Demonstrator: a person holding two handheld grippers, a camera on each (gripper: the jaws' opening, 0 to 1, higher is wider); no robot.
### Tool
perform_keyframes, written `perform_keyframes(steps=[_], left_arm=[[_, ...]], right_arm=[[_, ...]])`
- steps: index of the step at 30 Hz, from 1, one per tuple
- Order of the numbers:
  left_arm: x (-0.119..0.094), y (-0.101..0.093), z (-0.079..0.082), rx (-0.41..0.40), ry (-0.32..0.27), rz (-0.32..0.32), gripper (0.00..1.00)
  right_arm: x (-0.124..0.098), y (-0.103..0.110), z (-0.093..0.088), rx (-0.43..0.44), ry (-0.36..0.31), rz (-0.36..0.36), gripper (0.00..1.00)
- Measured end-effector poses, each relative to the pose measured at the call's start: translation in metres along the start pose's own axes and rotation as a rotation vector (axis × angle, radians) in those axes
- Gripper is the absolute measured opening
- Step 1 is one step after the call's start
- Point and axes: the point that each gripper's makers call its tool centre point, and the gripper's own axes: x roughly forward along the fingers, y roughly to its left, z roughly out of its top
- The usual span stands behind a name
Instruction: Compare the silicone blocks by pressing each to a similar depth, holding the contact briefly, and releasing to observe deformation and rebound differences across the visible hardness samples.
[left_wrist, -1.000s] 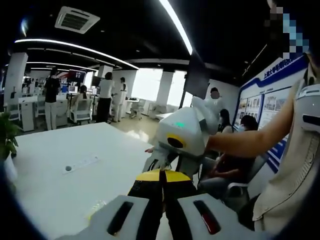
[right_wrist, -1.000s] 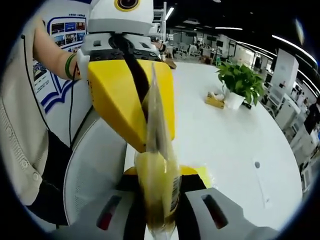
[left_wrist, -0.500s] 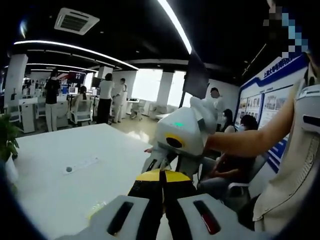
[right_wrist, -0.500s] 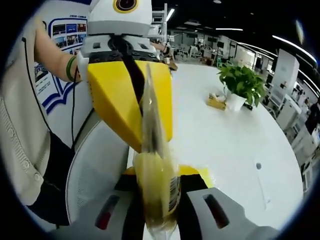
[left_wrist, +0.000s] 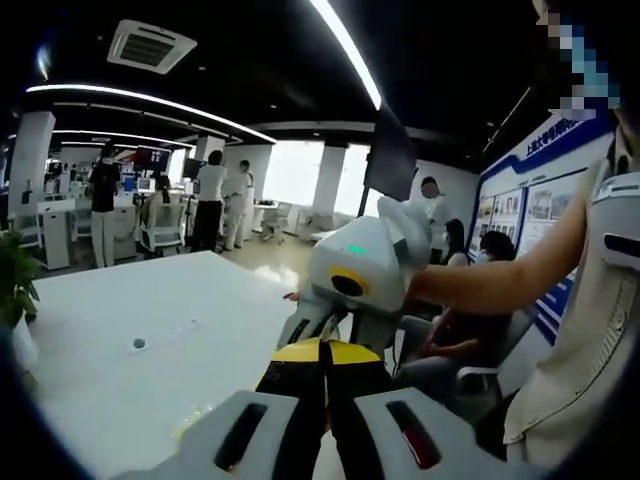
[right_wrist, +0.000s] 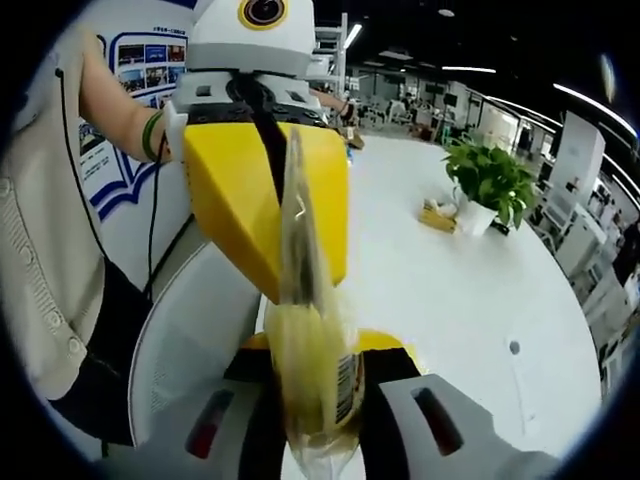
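Nothing has clearly moved since the earlier frames; both grippers still clamp the same clear plastic bag (right_wrist: 312, 345) above the near edge of the white table (right_wrist: 450, 300). The right gripper (right_wrist: 318, 385) is closed on its lower part, the left gripper (right_wrist: 275, 215) pinches its upper edge. A potted plant (right_wrist: 487, 185) stands far right.

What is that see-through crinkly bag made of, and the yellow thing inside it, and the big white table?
The bag looks like thin clear plastic film: it is see-through, glossy and creased, with a barcode label. The yellow piece inside looks soft and rubbery, perhaps silicone, though the wrapper blurs it. The table looks like smooth white laminate or painted board with a dull sheen; which one cannot be told.
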Motion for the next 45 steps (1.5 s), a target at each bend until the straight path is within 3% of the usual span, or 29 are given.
perform_keyframes(steps=[22, 39, 45], left_arm=[[0.002, 0.001, 0.0, -0.009, 0.006, -0.01, 0.0], [0.01, 0.013, -0.005, -0.112, -0.011, -0.02, 0.0], [0.014, 0.012, -0.006, -0.132, -0.015, -0.031, 0.0]], right_arm=[[0.004, -0.003, 0.003, -0.023, -0.035, 0.015, 0.24], [0.009, -0.005, -0.011, -0.027, -0.031, 0.014, 0.31], [0.006, -0.007, -0.015, -0.004, -0.049, -0.007, 0.41]])
